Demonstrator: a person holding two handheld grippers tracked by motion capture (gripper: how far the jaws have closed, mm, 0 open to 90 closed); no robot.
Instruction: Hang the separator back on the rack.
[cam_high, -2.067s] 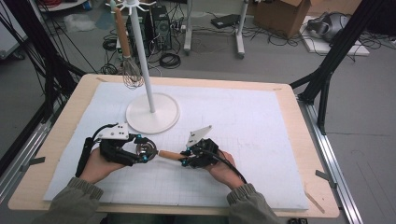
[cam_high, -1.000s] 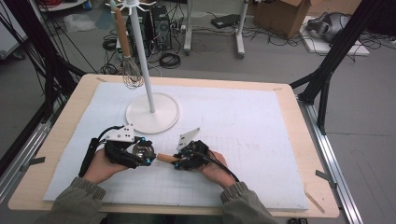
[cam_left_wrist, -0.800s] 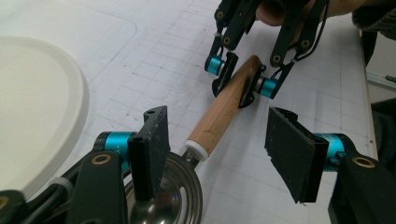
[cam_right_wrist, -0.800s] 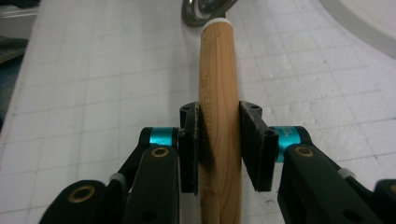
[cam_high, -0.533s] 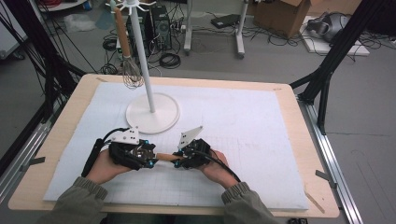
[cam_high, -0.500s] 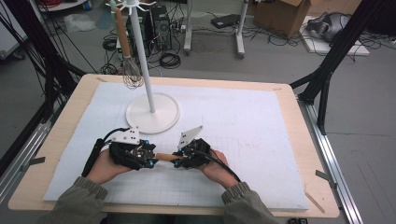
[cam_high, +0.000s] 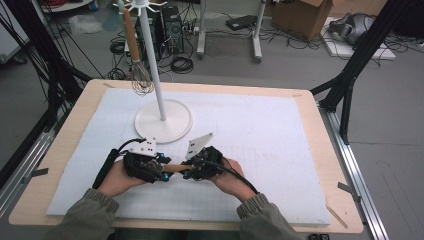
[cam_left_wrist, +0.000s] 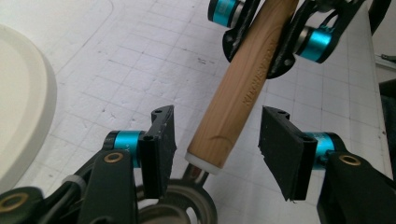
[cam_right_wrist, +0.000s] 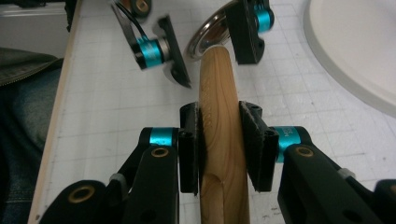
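A white gridded mat (cam_high: 260, 130) covers the counter (cam_high: 320, 150). Near its front edge, the right claw (cam_right_wrist: 219, 144) pinches a wooden handle (cam_left_wrist: 243, 88) stamped with lettering too faint to read. The left claw (cam_left_wrist: 215, 144) has just been closing, its pads spread either side of the handle's end without touching it.

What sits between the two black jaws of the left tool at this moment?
In the left gripper view, the left tool has the round wooden handle between its pads, which have just been closing without touching it; the right tool clamps it farther up.
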